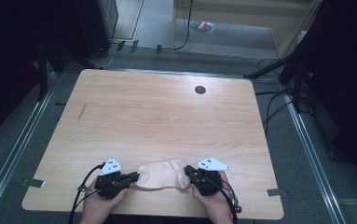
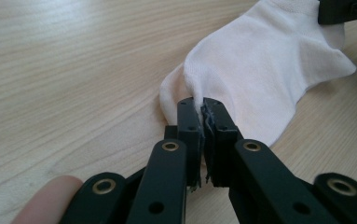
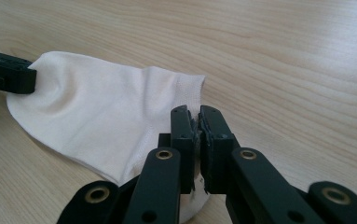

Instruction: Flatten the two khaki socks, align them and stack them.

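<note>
While the left gripper (image 2: 202,108) and right gripper (image 3: 194,116) are pinching opposite ends of the small white knit sock (image 1: 161,173) lying near the light wooden table's (image 1: 157,112) front edge, any uneven pull is risking fabric slipping free.

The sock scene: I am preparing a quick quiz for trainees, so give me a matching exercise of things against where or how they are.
Things:
1. left claw
2. right claw
3. sock
4. dark round hole

Places or states:
A. far part of the table
B. lies between the two claws
C. shut on the sock's left end in the high view
D. shut on the sock's right end in the high view

Pairs: 1-C, 2-D, 3-B, 4-A
</note>
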Demonstrator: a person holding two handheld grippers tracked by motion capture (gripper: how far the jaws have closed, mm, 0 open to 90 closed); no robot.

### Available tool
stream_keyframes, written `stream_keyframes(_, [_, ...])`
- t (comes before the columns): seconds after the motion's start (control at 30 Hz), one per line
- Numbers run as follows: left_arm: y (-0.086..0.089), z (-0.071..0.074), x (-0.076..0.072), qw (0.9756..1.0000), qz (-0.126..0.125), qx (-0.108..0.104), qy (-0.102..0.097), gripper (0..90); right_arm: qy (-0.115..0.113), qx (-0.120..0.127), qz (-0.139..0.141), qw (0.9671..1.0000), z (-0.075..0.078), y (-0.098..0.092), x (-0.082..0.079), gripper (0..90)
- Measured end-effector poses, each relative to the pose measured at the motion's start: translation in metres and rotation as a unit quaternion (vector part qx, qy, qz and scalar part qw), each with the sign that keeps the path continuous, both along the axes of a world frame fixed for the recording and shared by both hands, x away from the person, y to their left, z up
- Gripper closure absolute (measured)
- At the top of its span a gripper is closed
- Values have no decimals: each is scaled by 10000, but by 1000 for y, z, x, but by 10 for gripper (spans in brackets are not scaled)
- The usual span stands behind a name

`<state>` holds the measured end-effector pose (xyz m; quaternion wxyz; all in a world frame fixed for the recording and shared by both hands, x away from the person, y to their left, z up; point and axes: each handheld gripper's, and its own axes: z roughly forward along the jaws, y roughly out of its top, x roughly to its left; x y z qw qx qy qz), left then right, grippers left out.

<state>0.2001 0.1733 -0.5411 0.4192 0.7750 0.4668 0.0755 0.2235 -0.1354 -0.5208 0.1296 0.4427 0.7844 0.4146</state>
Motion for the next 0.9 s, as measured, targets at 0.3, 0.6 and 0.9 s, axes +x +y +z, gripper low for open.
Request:
stream_keyframes(0.3, [3,-2,1,9999,145,-12,-43,671,54,53,-65,9999,-12,-2,4,691])
stream_keyframes(0.6, [4,-1,0,9997,136,-95,-153,618,-71,183,-163,9997,-7,-6,-4,645])
stream_keyframes(0.9, [3,-6,1,9997,133,131,-127,677,-35,-322,-216,9992,-20,1,-7,673])
